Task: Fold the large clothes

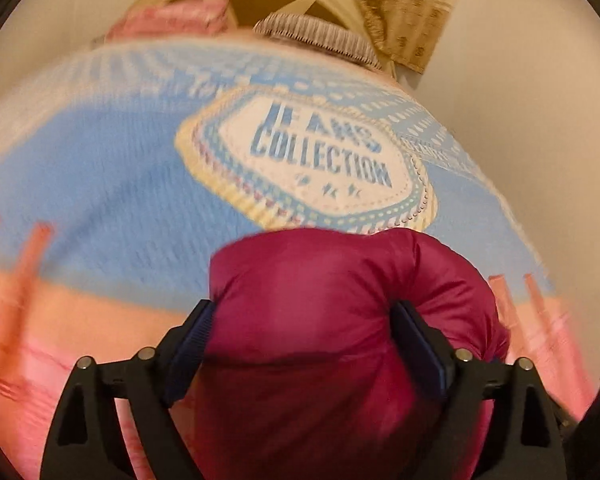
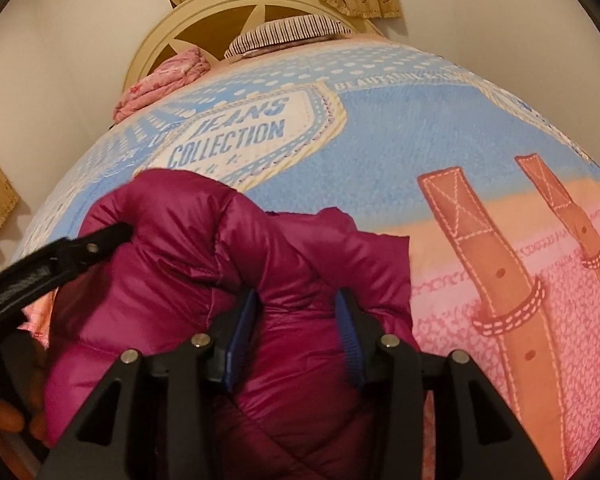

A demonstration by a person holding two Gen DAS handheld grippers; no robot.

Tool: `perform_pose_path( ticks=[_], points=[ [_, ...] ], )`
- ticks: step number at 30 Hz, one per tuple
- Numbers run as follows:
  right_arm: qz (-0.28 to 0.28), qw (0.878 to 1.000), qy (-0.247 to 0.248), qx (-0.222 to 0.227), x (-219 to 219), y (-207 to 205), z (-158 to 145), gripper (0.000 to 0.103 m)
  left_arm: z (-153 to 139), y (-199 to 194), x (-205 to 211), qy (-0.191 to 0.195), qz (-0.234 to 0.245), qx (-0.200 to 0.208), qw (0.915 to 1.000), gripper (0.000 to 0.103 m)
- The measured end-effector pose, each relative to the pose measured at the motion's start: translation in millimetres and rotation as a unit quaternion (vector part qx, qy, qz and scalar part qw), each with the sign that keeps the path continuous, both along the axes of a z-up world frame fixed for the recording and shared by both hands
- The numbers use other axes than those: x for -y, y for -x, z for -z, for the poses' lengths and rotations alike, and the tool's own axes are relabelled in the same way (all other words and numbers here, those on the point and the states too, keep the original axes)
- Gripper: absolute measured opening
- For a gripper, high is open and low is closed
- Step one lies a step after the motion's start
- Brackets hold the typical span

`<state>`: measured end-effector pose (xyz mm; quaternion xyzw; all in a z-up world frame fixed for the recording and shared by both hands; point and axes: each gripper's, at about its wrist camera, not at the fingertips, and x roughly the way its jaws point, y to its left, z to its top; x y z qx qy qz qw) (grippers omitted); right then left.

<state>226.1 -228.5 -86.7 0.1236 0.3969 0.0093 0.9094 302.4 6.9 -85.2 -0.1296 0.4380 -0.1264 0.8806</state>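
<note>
Magenta jacket (image 2: 204, 280) bunched on near side of printed blanket (image 2: 420, 128). Left gripper (image 1: 304, 340) pinching jacket fold; right gripper (image 2: 296, 328) likewise. Headboard (image 2: 204, 12) far; left view blurred, grip apparently firm.

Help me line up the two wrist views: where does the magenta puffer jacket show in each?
Left wrist: the magenta puffer jacket fills bottom centre, bunched between the left gripper fingers.
Right wrist: the jacket spreads lower left to centre, pinched by the right gripper.
Shared landmark: the "JEANS COLLECTION" badge on the blanket.
</note>
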Motion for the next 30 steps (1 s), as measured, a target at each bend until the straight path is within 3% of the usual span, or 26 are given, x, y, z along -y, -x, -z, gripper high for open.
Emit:
perform_pose_path(
  ticks=[3, 8, 12, 20, 25, 27, 30],
  points=[
    [-0.002, 1.0, -0.006, -0.004, 2, -3, 2, 0.046, 9, -3, -4, 0.028, -0.001, -0.013, 0.9995, 0.092],
    [-0.003, 1.0, 0.0, -0.009, 0, -11, 4, 0.047, 7, -4, 20, -0.047, -0.004, -0.007, 0.9988, 0.094],
    [-0.006, 1.0, 0.014, -0.014, -2, -17, 5, 0.048, 7, -3, 24, -0.073, -0.004, -0.006, 0.9973, 0.095],
    [0.001, 1.0, 0.018, -0.009, -4, -12, 2, 0.049, 5, 5, 15, -0.076, -0.011, -0.009, 0.997, 0.098],
    [0.002, 1.0, 0.002, -0.029, 5, -8, 2, 0.063, -2, 16, 10, -0.079, -0.015, -0.026, 0.9965, 0.098],
    [0.003, 0.999, 0.003, -0.042, 8, -5, -2, 0.063, -6, 22, 7, -0.075, -0.018, -0.028, 0.9967, 0.098],
    [0.002, 1.0, -0.014, -0.018, 13, 19, -15, 0.063, -17, 36, -3, -0.061, -0.017, -0.028, 0.9976, 0.098]
  ],
)
